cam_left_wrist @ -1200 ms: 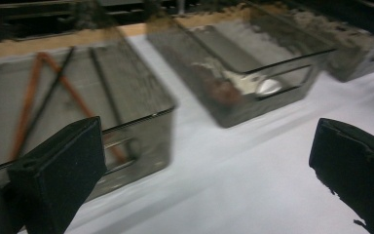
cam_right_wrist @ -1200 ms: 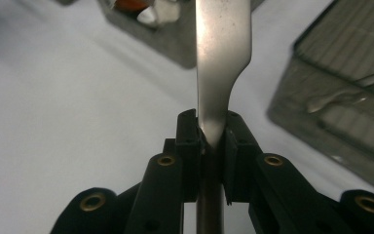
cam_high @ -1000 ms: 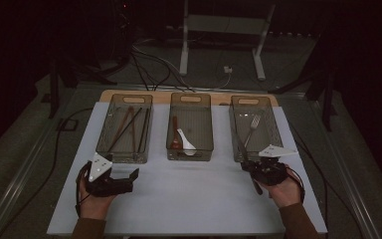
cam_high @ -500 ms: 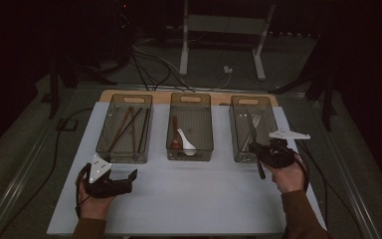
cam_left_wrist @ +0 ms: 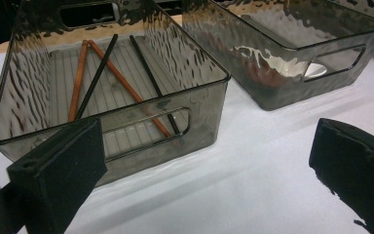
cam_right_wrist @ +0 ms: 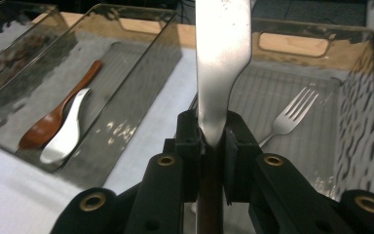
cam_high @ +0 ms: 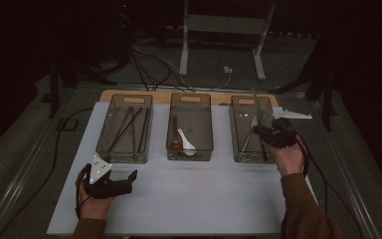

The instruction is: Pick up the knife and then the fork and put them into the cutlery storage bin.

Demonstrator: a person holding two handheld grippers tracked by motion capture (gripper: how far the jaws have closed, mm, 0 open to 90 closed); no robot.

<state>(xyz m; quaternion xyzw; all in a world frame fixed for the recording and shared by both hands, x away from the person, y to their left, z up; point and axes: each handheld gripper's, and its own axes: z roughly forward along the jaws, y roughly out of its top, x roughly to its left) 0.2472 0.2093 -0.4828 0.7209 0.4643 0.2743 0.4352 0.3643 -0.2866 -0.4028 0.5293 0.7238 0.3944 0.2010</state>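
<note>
While clamped between the right tool's [cam_right_wrist: 213, 134] jaws | knife [cam_right_wrist: 222, 53] blade rises above tray [cam_right_wrist: 365, 102] | left tool [cam_left_wrist: 209, 170] open

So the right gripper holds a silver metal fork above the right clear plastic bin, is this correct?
Not quite: the right gripper holds a silver metal knife, not a fork. The silver metal fork lies inside the right clear plastic bin, as the right gripper view shows.

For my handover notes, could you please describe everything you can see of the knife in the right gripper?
The knife is plain silvery metal with a broad flat blade narrowing to a slim neck. The right gripper is shut on that neck, pads on both sides. The blade points up and away, above the near end of the right bin, where a fork lies.
</note>
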